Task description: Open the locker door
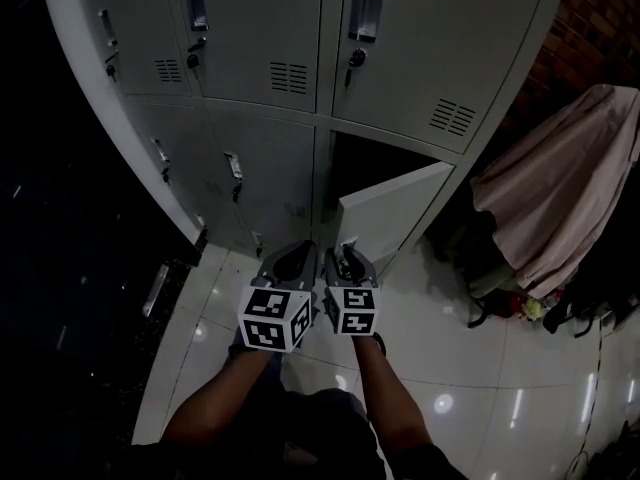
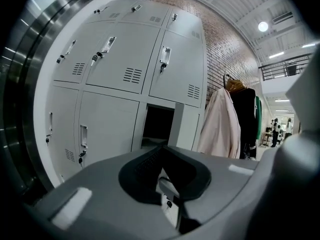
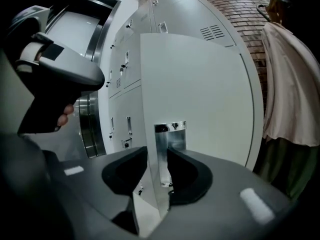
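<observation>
the pale grey metal locker door [image 3: 200, 99] is matt and smooth, its chrome handle [image 3: 170, 134] shiny, the white floor tiles [image 1: 480, 368] glossy.

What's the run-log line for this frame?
step: pulling open | locker door: partly open | right tool: clamped on door's free edge | left tool: shut, empty

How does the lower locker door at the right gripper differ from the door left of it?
The open locker door stands swung out, showing a dark compartment; the neighbouring door is shut. The right gripper clamps the open door's edge; nothing touches the neighbour. Both are grey metal.
</observation>
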`<state>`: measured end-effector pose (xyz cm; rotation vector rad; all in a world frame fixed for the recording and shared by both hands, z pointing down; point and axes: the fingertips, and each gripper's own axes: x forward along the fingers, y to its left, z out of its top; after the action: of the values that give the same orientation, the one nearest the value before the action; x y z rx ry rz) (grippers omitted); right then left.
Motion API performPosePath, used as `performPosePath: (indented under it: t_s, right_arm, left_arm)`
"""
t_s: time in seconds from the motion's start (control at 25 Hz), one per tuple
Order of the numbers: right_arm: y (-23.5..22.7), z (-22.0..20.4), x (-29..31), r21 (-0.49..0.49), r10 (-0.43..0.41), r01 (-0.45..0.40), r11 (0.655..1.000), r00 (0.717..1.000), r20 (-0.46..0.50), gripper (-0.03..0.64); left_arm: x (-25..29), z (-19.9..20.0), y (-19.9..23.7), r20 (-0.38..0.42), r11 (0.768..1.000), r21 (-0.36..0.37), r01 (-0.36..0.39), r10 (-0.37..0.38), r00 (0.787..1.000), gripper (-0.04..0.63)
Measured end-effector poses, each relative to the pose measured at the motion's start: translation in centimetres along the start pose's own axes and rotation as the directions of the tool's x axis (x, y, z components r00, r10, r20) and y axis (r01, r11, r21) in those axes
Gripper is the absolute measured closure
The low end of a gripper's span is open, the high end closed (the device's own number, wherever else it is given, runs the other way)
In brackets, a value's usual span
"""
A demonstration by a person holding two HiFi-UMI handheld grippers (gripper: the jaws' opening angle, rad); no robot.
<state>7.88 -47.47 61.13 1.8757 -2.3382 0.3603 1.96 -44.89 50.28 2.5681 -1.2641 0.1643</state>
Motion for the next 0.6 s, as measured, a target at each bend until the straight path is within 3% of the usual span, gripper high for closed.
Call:
performPosePath:
  t_s: [0.6]
  right_arm:
    - [-2.1, -1.8, -7.1, -0.004, -0.03, 0.03, 1.0, 0.997, -0.064, 0.483]
  left_arm:
    - [-3.0, -2.0, -4.6, -0.058, 0.999, -0.041, 0.012, -0.014, 0.998, 0.591]
